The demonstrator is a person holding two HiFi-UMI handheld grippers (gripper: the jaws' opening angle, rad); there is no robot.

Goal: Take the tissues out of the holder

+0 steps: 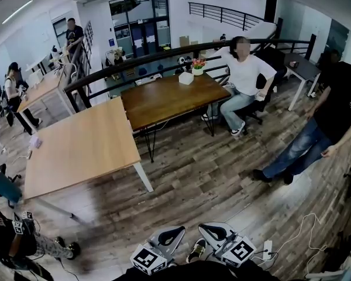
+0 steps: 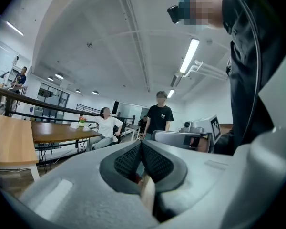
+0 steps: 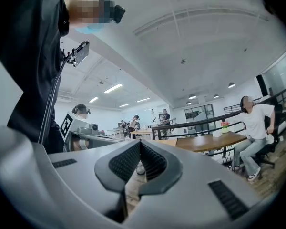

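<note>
— Grippers?
— Left gripper [image 2: 141,143] and right gripper [image 3: 140,143]: both pressed together, nothing pinched.
— Tissues?
— Far off, the white tissue holder [image 1: 186,78] sits on the dark bench [image 1: 164,101], beside a flower pot [image 1: 197,70]. Any print is too small to read.

The floor [image 1: 210,174] is brown wood plank, mottled and faintly glossy. The pale worktop [image 1: 82,145] is smooth, matt wood. The dark worktop [image 1: 164,98] beside the pale worktop is wood with a slight sheen. The railing [image 1: 134,60] beyond the pale worktop is dark metal. The left gripper [image 2: 141,144] and right gripper [image 3: 139,144] have matt grey plastic shells and black, finely textured pads [image 2: 126,161].
</note>
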